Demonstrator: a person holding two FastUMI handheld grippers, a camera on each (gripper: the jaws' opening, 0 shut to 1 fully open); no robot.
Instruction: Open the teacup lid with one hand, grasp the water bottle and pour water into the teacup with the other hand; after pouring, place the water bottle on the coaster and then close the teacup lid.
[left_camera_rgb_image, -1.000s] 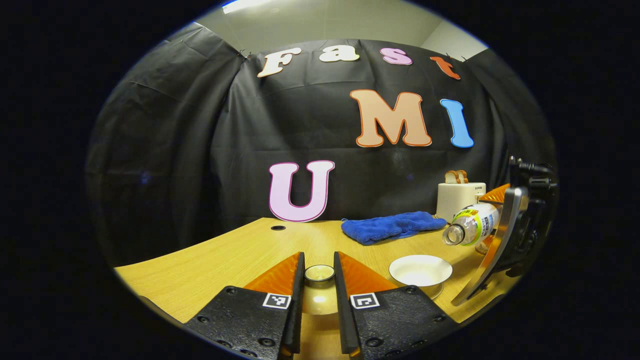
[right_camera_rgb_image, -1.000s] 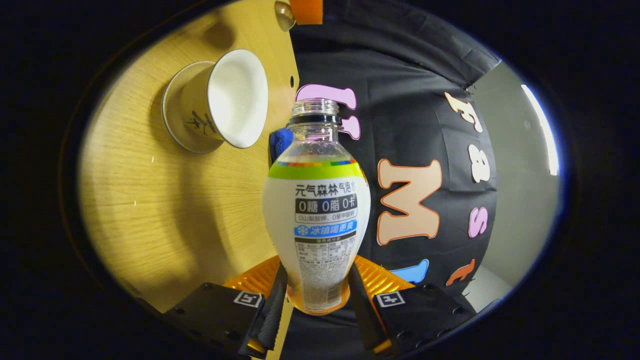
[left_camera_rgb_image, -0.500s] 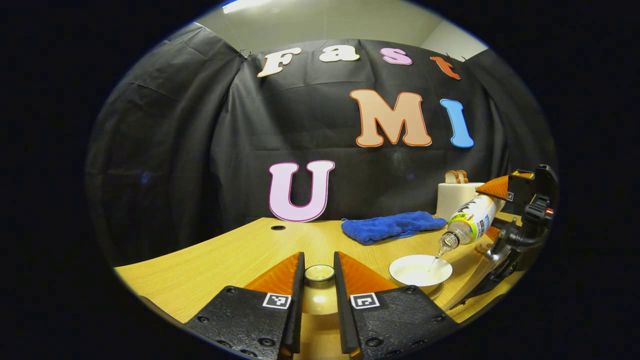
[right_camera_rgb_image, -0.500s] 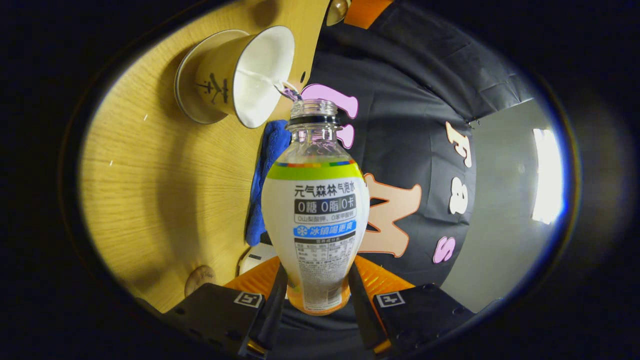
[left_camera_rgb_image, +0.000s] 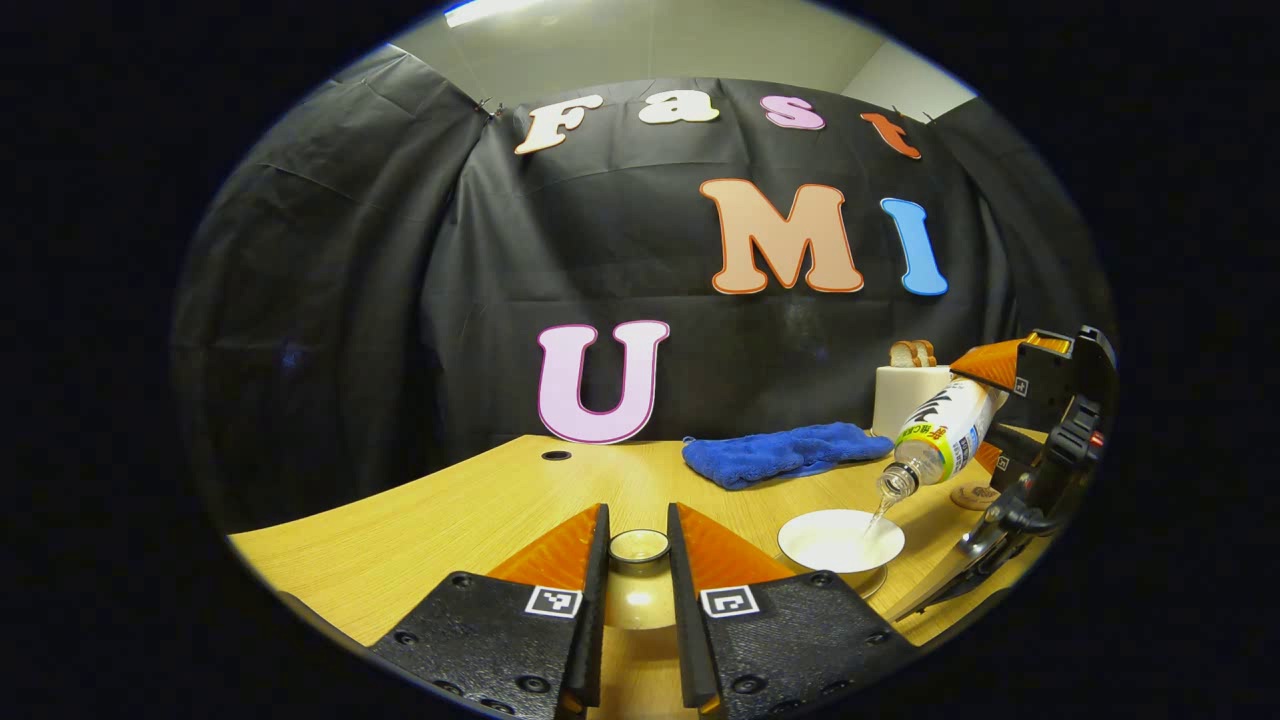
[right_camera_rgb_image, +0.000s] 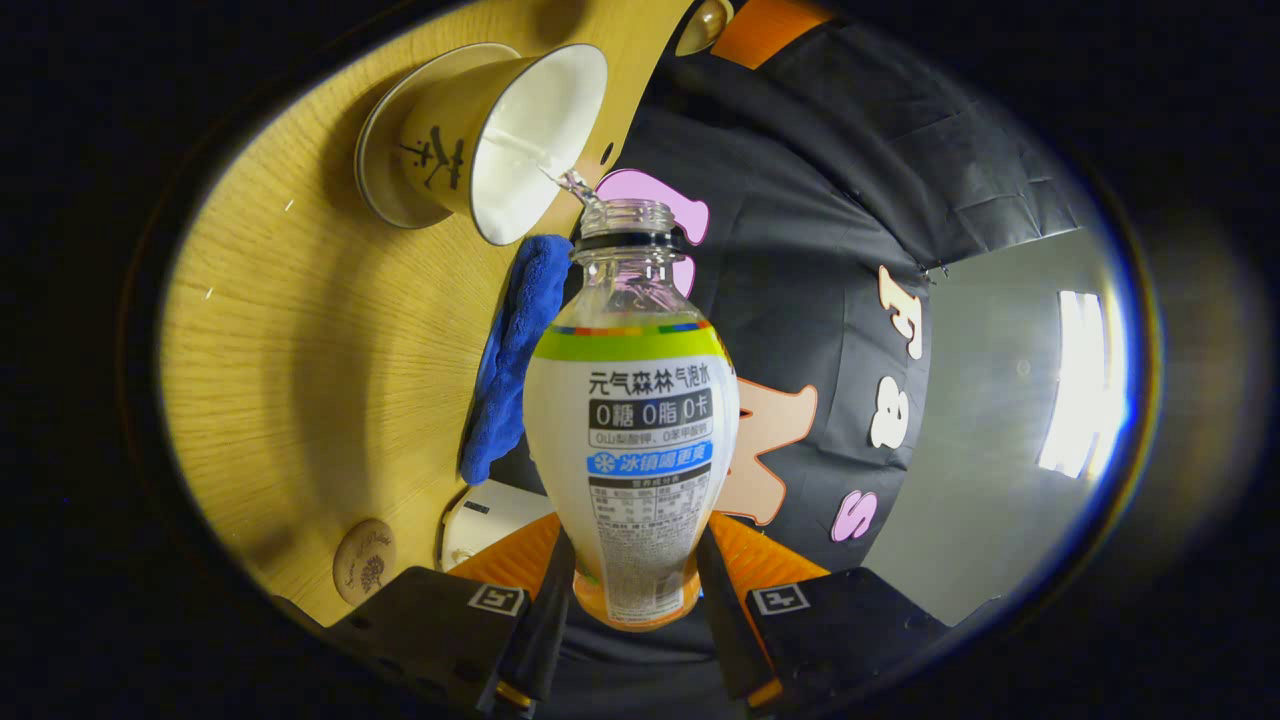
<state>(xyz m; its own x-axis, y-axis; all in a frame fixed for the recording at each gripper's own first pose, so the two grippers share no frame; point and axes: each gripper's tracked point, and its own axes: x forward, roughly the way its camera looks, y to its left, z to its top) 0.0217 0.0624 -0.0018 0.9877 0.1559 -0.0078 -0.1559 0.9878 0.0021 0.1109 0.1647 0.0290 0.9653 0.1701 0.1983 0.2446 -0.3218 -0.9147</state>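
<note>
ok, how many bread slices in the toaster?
2, side by side in the top of the toaster behind the blue towel, as the left gripper view shows; more could be hidden inside.

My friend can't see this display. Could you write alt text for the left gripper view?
A tilted water bottle, held by the right gripper, pours a thin stream into an open white teacup on a wooden table. In front, the left gripper grips the teacup lid.

Each gripper (left_camera_rgb_image: 637, 570) (right_camera_rgb_image: 632, 610) has black screwed plates with square coded markers and ribbed orange fingers (left_camera_rgb_image: 560, 552).
</note>
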